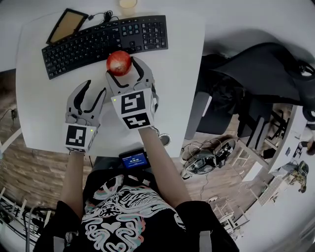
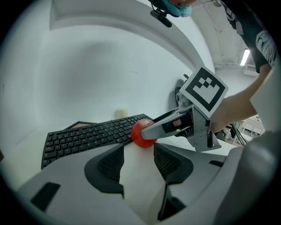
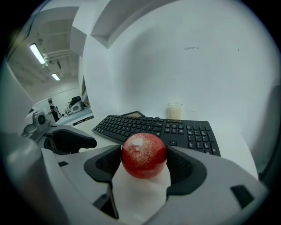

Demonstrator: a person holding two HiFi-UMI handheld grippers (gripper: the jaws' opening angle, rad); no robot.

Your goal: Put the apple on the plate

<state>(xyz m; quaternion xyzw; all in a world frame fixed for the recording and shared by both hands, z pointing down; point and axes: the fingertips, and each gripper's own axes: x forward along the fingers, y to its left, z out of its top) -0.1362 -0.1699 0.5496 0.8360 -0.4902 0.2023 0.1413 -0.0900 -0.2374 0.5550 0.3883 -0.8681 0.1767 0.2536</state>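
Inside the wide-open right gripper [image 3: 144, 154] sits a glossy, speckled red apple [image 3: 143, 161]; the left gripper [image 2: 138, 149] gapes empty.

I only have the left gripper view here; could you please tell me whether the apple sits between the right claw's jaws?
Observer: Yes; the right gripper view shows the apple between the right claw's two pads.
Operator: Thank you. Is a plate in sight anywhere?
Observer: No; the head view shows a keyboard, a flat dark-framed pad and a pale cup on the table, but no plate.
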